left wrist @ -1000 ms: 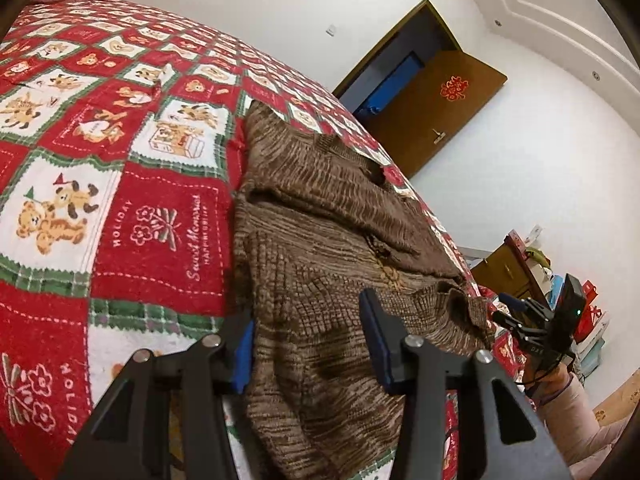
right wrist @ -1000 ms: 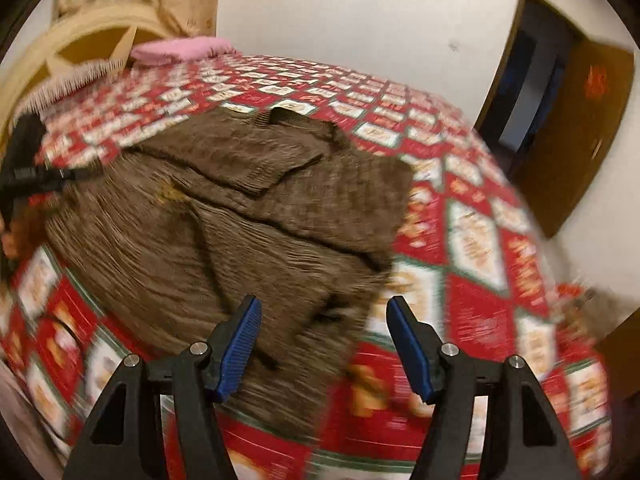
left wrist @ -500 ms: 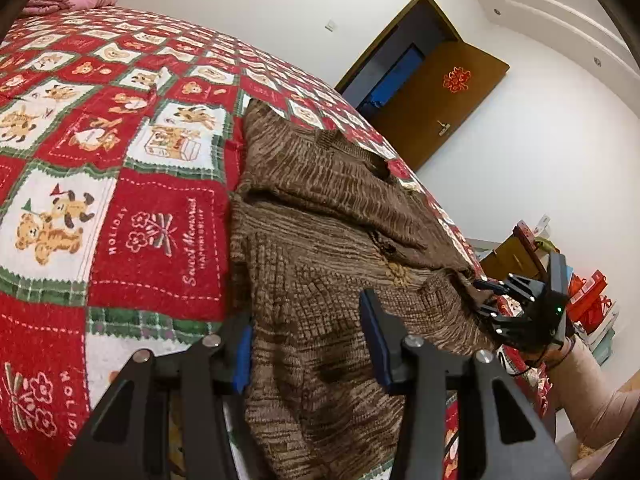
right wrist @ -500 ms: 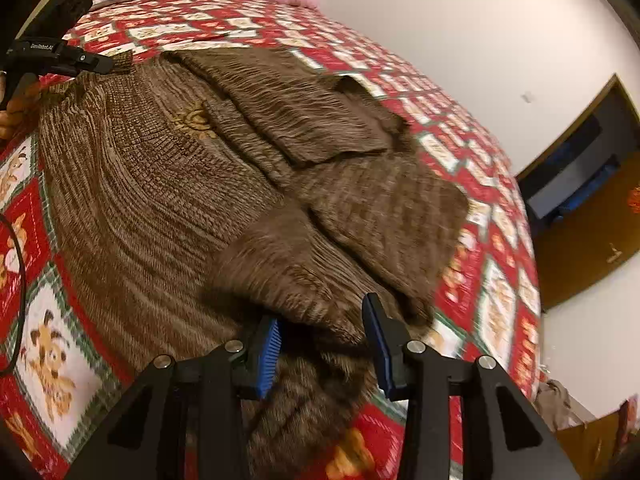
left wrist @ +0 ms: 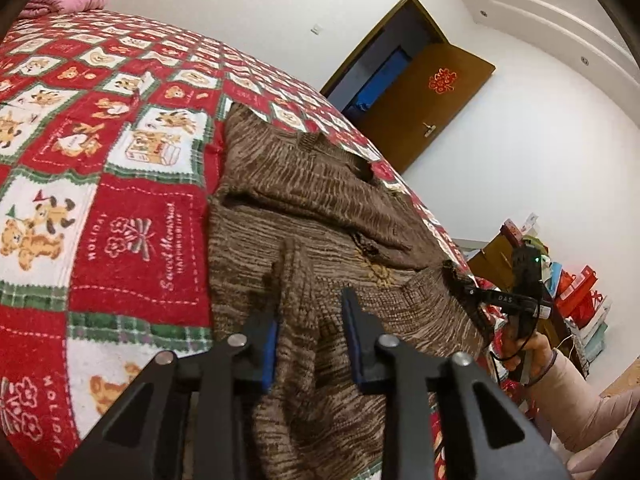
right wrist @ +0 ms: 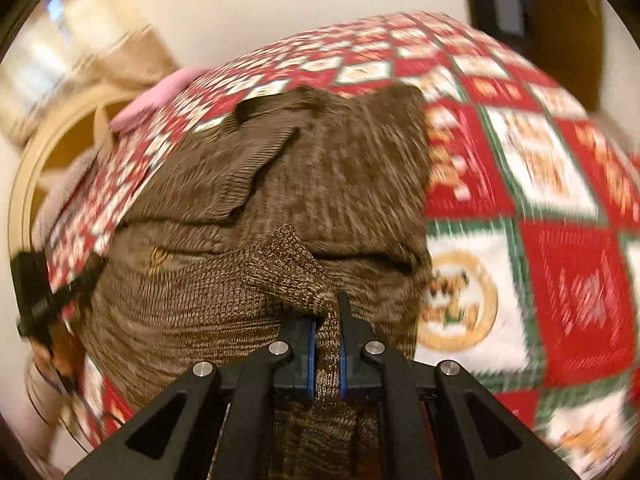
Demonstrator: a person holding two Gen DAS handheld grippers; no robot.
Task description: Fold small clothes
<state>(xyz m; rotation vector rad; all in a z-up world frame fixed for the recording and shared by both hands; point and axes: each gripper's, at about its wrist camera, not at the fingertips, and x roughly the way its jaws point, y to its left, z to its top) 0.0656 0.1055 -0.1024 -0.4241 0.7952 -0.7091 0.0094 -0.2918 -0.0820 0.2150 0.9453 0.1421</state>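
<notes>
A brown knitted sweater (left wrist: 312, 216) lies on the bed, its sleeves folded across the body; it also shows in the right wrist view (right wrist: 328, 184). My left gripper (left wrist: 310, 344) has its blue-padded jaws close around a raised ridge of the sweater's hem, pinching the fabric. My right gripper (right wrist: 326, 344) is shut on a bunched fold of the hem and holds it lifted. The right gripper also shows in the left wrist view (left wrist: 516, 300), at the sweater's far corner.
The bed has a red, white and green holiday quilt (left wrist: 100, 184). A pink pillow (left wrist: 60, 0) lies at the head. A brown door (left wrist: 424, 100) stands open beyond the bed. Boxes and bags (left wrist: 576, 292) sit by the wall.
My right gripper closed on the sweater's hem and lifted it. My left gripper's jaws narrowed around a hem fold that rose between them.
</notes>
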